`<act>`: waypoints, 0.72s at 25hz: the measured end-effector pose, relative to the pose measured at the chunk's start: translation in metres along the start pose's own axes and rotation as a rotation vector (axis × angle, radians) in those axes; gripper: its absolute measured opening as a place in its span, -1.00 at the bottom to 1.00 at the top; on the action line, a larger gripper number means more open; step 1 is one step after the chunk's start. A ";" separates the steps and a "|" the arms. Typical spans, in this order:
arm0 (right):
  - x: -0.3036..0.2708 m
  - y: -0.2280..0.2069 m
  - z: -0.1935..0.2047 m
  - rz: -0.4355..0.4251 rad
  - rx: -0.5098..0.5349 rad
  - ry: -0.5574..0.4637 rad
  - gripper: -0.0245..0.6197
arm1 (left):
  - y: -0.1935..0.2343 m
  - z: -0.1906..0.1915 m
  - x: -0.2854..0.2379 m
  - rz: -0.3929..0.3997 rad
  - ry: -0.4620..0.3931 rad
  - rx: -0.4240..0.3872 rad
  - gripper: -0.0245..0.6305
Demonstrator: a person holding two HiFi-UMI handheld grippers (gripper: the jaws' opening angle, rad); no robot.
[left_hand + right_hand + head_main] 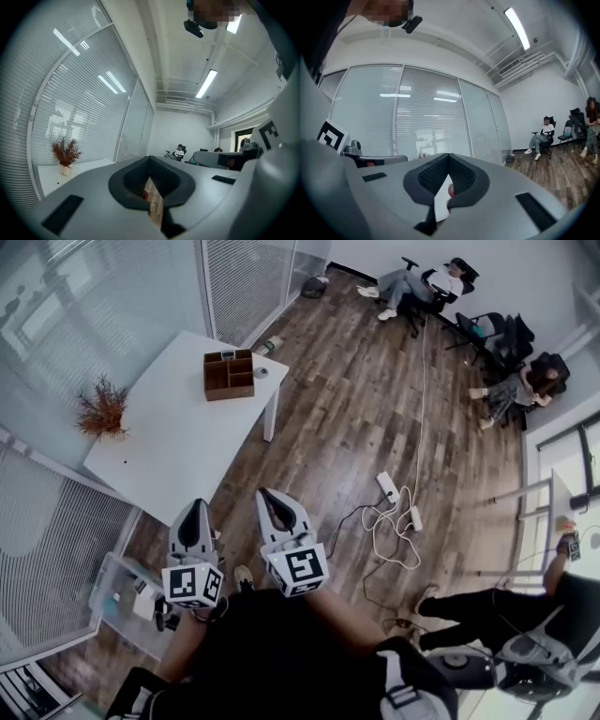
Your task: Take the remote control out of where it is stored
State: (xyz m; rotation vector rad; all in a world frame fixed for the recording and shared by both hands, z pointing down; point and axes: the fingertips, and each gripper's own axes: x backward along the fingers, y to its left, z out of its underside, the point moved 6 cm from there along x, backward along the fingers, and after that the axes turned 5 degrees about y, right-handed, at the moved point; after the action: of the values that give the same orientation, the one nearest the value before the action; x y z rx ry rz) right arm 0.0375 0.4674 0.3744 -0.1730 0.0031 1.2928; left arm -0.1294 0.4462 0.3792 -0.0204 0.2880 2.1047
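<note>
Left gripper (pixel 196 507), right gripper (pixel 267 495): jaws closed together, empty, side by side. Ahead: white table (pixel 169 432). Wooden organiser (pixel 230 377) at its far end, well apart; remote control not discernible inside. Dried plant (pixel 103 409) left. Power strips (pixel 389 488) on floor (pixel 337 418), right.

Bare white table (pixel 164 442) between wooden organizer (pixel 230 374) and dried plant (pixel 103 409)

Contents of the wooden box (pixel 229 374) on the table (pixel 159 442) are too small to be identified; a bystander (pixel 487 607) is cut off at right.
</note>
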 end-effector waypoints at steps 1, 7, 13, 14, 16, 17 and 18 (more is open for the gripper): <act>-0.001 0.001 0.000 0.002 0.002 -0.002 -0.92 | 0.002 0.000 0.001 -0.001 0.000 0.002 -0.90; -0.005 0.017 0.003 0.013 -0.002 0.002 -0.92 | 0.019 0.000 0.009 0.006 0.007 0.013 -0.90; -0.009 0.036 0.005 0.047 0.001 -0.006 -0.92 | 0.035 0.000 0.016 0.054 0.016 -0.004 -0.90; -0.009 0.039 0.006 0.055 0.001 -0.006 -0.92 | 0.038 0.000 0.018 0.063 0.019 -0.008 -0.90; -0.005 0.045 0.010 0.069 0.000 0.005 -0.92 | 0.041 0.001 0.020 0.080 0.023 -0.017 -0.90; -0.004 0.047 0.012 0.075 0.001 0.012 -0.92 | 0.042 0.001 0.021 0.088 0.025 -0.023 -0.90; -0.002 0.049 0.013 0.079 0.001 0.019 -0.92 | 0.044 0.002 0.021 0.094 0.027 -0.025 -0.90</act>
State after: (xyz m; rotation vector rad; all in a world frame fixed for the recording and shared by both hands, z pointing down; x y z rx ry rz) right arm -0.0109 0.4801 0.3818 -0.1860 0.0265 1.3700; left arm -0.1773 0.4425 0.3867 -0.0512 0.2843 2.2031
